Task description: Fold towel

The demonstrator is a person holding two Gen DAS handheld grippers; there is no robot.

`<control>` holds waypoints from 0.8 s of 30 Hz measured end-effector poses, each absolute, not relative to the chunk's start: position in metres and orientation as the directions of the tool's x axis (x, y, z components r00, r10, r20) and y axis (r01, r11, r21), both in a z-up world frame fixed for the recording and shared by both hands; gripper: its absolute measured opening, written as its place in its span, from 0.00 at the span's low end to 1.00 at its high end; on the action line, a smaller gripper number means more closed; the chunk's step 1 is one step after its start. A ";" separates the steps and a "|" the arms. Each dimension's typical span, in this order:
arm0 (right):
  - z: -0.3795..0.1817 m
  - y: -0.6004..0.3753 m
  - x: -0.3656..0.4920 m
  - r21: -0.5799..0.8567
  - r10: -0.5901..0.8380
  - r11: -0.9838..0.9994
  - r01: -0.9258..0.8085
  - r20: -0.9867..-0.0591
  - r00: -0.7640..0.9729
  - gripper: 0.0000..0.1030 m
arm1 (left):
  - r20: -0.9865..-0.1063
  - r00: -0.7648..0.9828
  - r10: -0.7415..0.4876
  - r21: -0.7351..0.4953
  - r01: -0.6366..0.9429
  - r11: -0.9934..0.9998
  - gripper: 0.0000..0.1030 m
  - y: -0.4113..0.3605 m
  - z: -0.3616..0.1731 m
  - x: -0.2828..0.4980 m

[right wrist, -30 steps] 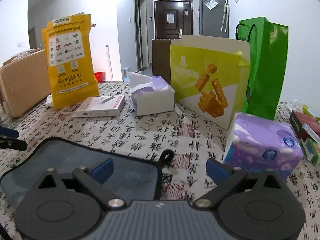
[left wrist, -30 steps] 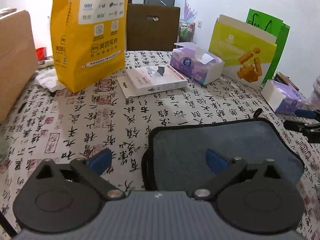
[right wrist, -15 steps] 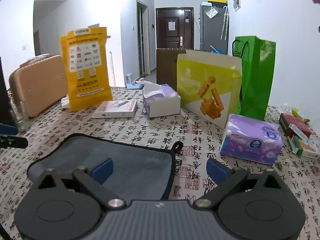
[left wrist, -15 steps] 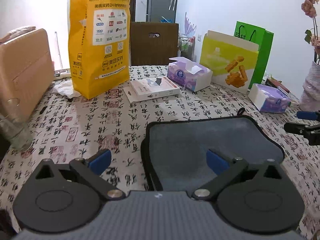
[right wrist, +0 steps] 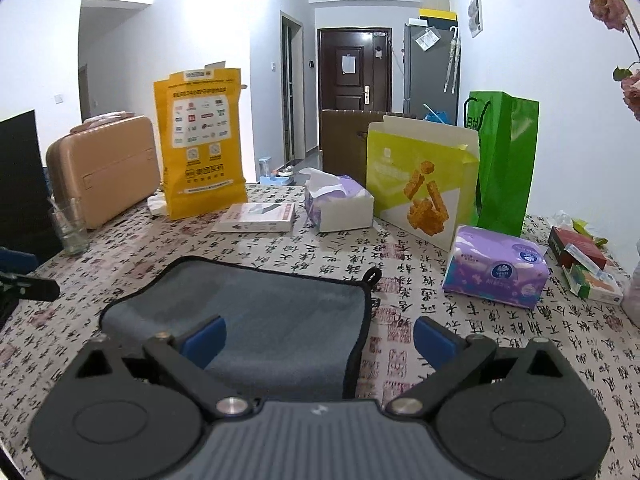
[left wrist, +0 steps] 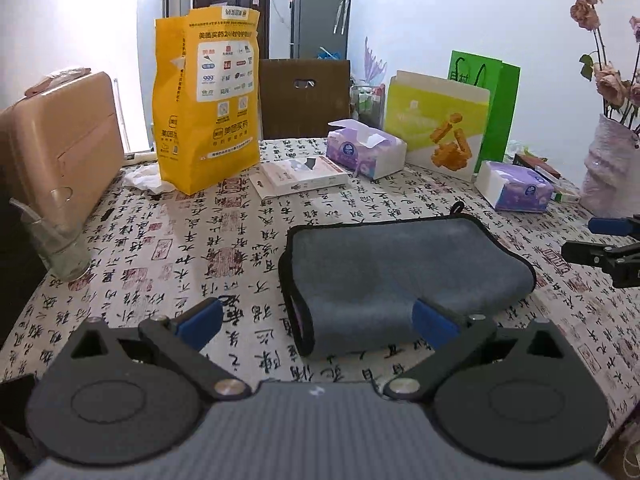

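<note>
1. On the near middle of the table lies the grey towel [left wrist: 394, 276], already doubled over, its rolled fold toward us and its black-edged hems and small loop [right wrist: 374, 274] on the far side.
2. Neither tool has hold of it: the left gripper [left wrist: 316, 320] and the right gripper [right wrist: 318, 334] both hang above it with jaws spread wide and nothing between them.
3. To my eye another fold may come next; each tool should come down on a corner of one short end, pinch both layers together, and carry them across level so the edges meet.
4. Underneath is a tablecloth [left wrist: 224, 240] printed with black characters, slippery-looking, so the towel may skate if dragged.
5. Farther off stand a yellow bag [left wrist: 206, 100], tissue boxes [left wrist: 366, 152], a drinking glass [left wrist: 62, 246] at the left and a vase [left wrist: 612, 168] at the right, all well apart from the towel.
</note>
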State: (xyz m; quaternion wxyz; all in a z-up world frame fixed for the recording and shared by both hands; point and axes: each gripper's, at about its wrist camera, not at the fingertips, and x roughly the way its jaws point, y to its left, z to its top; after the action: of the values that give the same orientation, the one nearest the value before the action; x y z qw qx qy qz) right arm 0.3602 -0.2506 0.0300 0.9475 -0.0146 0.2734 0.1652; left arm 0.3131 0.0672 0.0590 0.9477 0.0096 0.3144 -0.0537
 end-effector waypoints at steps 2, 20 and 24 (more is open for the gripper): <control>0.032 -0.250 0.352 0.064 0.307 0.945 -0.321 -0.517 0.799 0.98 | -0.594 0.799 -0.096 -0.020 0.105 0.994 1.00 0.067 0.060 0.306; 0.030 -0.246 0.275 0.087 0.329 0.940 -0.331 -0.496 0.803 0.98 | -0.559 0.820 -0.122 -0.030 0.127 0.991 1.00 0.061 0.061 0.233; 0.030 -0.245 0.256 0.094 0.343 0.935 -0.342 -0.490 0.802 0.98 | -0.546 0.829 -0.122 -0.031 0.125 0.992 1.00 0.060 0.059 0.214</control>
State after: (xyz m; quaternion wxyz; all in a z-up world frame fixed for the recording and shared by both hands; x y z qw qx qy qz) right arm 0.2561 -0.2453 0.0296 0.9491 0.0006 0.2581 0.1804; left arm 0.2136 0.0604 0.0592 0.9562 0.0033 0.2854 -0.0645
